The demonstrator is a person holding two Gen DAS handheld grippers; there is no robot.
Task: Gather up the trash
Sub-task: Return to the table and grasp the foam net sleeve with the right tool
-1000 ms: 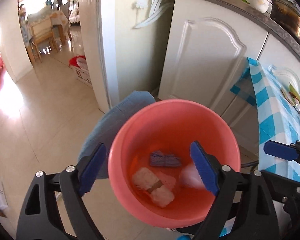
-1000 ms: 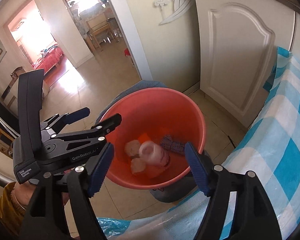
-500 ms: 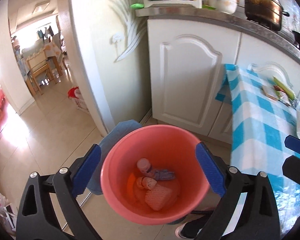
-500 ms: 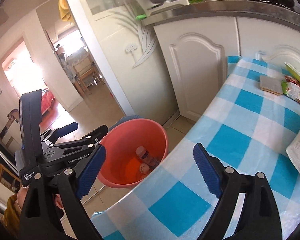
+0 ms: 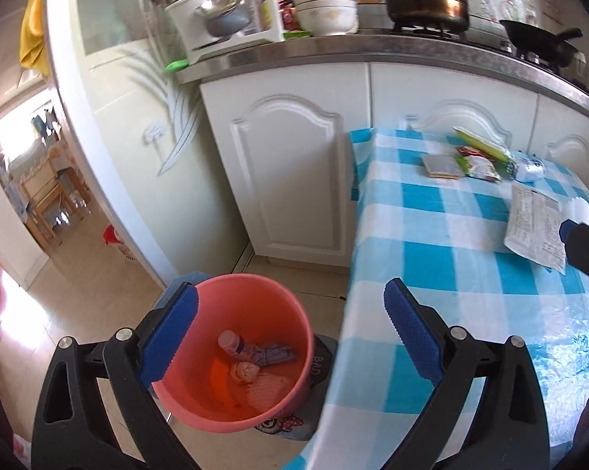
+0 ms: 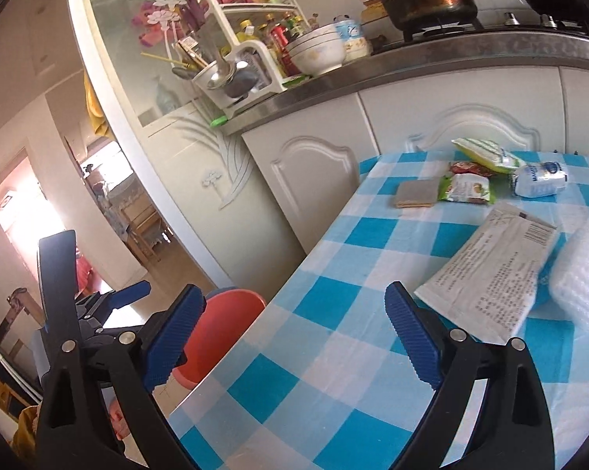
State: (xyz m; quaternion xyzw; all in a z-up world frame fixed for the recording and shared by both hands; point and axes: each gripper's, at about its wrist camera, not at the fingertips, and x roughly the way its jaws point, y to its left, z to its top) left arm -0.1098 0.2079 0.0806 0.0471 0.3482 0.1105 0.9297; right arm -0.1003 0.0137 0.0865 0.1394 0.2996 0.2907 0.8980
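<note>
1. Surface covered with a blue-and-white checked plastic cloth fills the right of both views, standing in front of white kitchen cabinets.
2. A round salmon-pink plastic bucket sits on the floor just beside the surface's left edge; inside it lie a small pale bottle, a purple wrapper and other pale scraps.
3. A white printed paper packet lies on the cloth, with a white bubble-textured pad just beside it on the right.
4. Farther back lie a green-and-white snack bag, a green-and-red snack packet, a crumpled white-and-blue wrapper and a flat grey-brown square.
5. The left claw is spread wide above the bucket and the surface's edge, its jaws having just been opening, nothing between them.
6. The right claw is likewise spread wide over the cloth, having just been opening, with nothing gripped.
</note>
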